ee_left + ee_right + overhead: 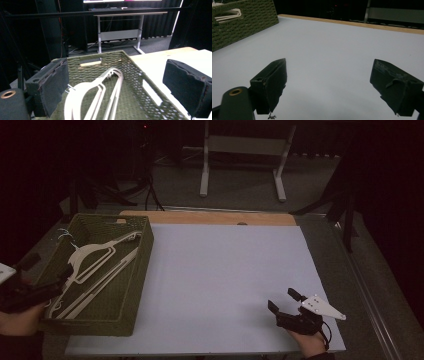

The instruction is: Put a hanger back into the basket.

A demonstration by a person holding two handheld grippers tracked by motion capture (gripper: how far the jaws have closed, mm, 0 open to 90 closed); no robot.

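Note:
A green woven basket [146, 251] stands at the table's left edge, with several white clothes hangers [95, 260] lying in it. My left gripper [47, 272] is by the basket's near left corner, held in a hand. In the left gripper view its jaws [117, 75] stand wide open above the hangers [100, 92], with nothing between the pads and the basket's far wall [105, 62] ahead. My right gripper [283, 301] rests low over the pale mat [225, 270] at the front right. It is open and empty [329, 72], and the basket [242, 25] lies far off to its left.
The table's wooden far edge [210, 217] shows beyond the mat. A grey metal stand [245, 150] and cables [150, 190] are on the dark floor behind the table. A dark strip of floor runs along the table's right side.

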